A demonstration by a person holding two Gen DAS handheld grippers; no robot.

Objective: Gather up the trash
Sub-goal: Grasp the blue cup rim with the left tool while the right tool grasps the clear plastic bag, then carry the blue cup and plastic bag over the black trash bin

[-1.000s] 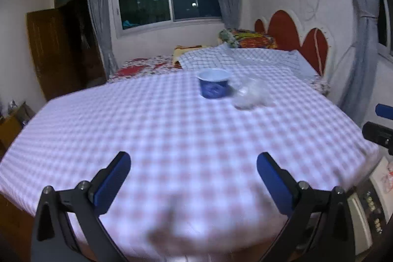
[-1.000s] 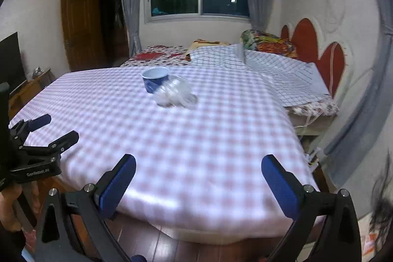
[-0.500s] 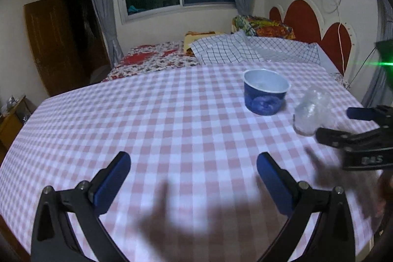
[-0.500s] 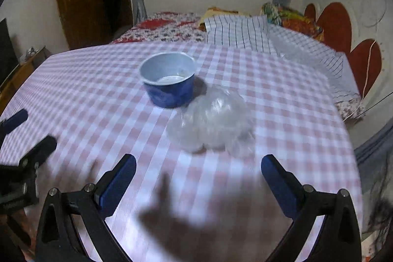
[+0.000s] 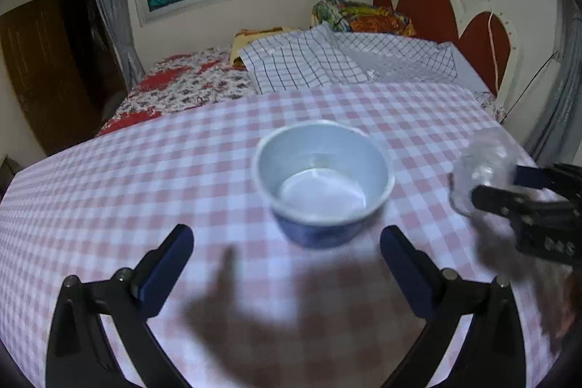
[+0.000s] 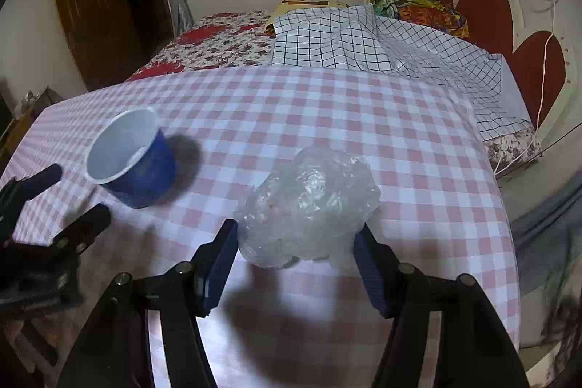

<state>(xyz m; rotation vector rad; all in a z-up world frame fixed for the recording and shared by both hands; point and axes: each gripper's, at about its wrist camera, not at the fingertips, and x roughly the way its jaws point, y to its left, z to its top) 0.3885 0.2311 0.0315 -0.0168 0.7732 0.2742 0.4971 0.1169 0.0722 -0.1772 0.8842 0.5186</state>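
Both grippers have closed in on the table: the right gripper, half-closed, now brackets the crumpled plastic between its fingers, while the left gripper, spread wide, faces the cup just ahead.

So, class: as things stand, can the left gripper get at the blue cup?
Probably yes. The left gripper is open, and the blue cup stands upright just beyond its fingertips with only bare checked tablecloth between.
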